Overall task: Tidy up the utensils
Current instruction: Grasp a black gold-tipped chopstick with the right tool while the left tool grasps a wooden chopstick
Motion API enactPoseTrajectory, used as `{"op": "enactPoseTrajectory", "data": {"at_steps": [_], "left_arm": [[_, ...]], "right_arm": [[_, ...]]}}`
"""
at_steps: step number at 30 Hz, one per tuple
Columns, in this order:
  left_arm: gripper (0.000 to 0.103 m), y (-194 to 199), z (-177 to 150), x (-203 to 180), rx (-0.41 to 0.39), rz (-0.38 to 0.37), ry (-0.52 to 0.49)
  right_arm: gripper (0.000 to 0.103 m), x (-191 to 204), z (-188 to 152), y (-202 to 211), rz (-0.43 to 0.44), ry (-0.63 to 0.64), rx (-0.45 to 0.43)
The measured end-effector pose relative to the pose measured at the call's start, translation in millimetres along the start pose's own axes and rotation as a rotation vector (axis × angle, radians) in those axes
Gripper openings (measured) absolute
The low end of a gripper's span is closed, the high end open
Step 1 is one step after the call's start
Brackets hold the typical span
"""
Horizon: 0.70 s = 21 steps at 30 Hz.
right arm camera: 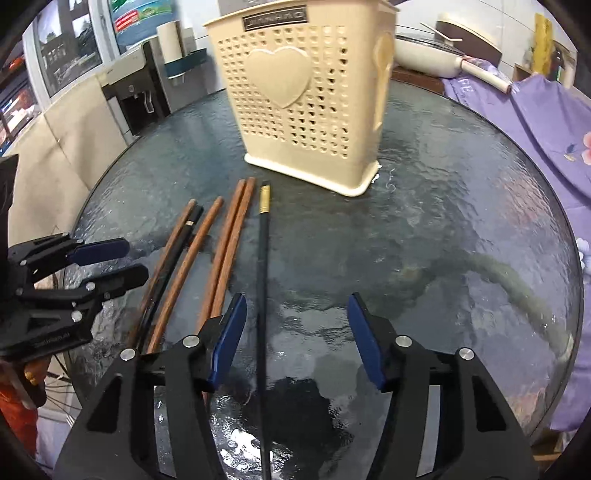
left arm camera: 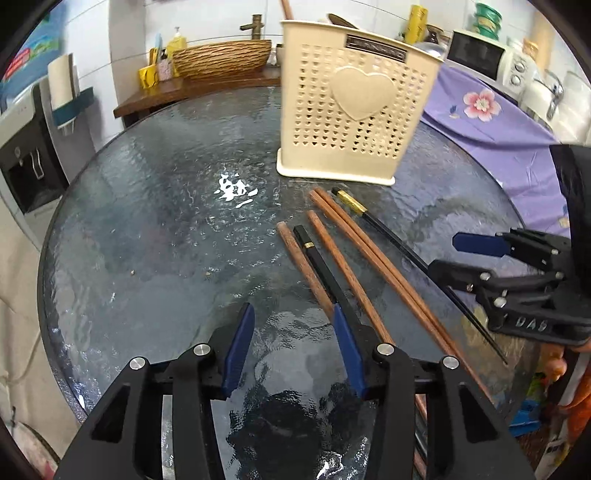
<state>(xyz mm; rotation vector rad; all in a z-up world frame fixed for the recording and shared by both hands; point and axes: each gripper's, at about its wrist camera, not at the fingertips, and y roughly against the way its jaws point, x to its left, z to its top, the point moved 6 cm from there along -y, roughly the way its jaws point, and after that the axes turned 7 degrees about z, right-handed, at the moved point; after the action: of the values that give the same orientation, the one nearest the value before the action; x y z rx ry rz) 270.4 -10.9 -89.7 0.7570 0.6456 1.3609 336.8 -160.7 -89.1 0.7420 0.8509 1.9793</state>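
Beside holder (right arm camera: 306,107) | chopsticks (right arm camera: 225,251) clustered | table (right arm camera: 461,229) right half bare

We see a round glass table (left arm camera: 155,229); beyond our jaws stands a cream utensil holder (left arm camera: 351,110), with wooden chopsticks (left arm camera: 373,266) and black chopsticks (right arm camera: 263,280) lying nearer.

Raised letters on the right gripper (left arm camera: 460,258) body, at four o'clock in the left wrist view, read "DAS", possibly. The nameplate (right arm camera: 275,20) atop the cream utensil holder (right arm camera: 306,122), at twelve o'clock, is too blurred to read.

We count four brown wooden chopsticks (right arm camera: 221,251), two black chopsticks (right arm camera: 263,280), and one cream utensil holder (right arm camera: 295,110) on the table.
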Motion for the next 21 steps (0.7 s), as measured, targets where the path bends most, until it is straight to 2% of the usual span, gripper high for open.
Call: {"op": "enactPoseTrajectory", "data": {"at_steps": [4, 7, 9, 14, 21], "left_arm": [[0.044, 1, 3, -9, -0.007, -0.009, -0.020], [0.038, -4, 1, -18, 0.001, 0.006, -0.049], [0.034, -4, 1, -16, 0.006, 0.002, -0.034], [0.033, -6, 0, -9, 0.026, -0.028, -0.006], [0.032, -15, 8, -16, 0.044, 0.002, -0.030]], "right_arm": [[0.048, 8, 3, -7, 0.014, 0.018, 0.013], [0.044, 11, 6, -13, -0.002, 0.036, 0.022], [0.043, 12, 9, -14, -0.008, 0.042, 0.025], [0.042, 7, 13, -17, -0.024, 0.045, 0.033], [0.038, 15, 22, -26, -0.032, 0.061, 0.043]]}}
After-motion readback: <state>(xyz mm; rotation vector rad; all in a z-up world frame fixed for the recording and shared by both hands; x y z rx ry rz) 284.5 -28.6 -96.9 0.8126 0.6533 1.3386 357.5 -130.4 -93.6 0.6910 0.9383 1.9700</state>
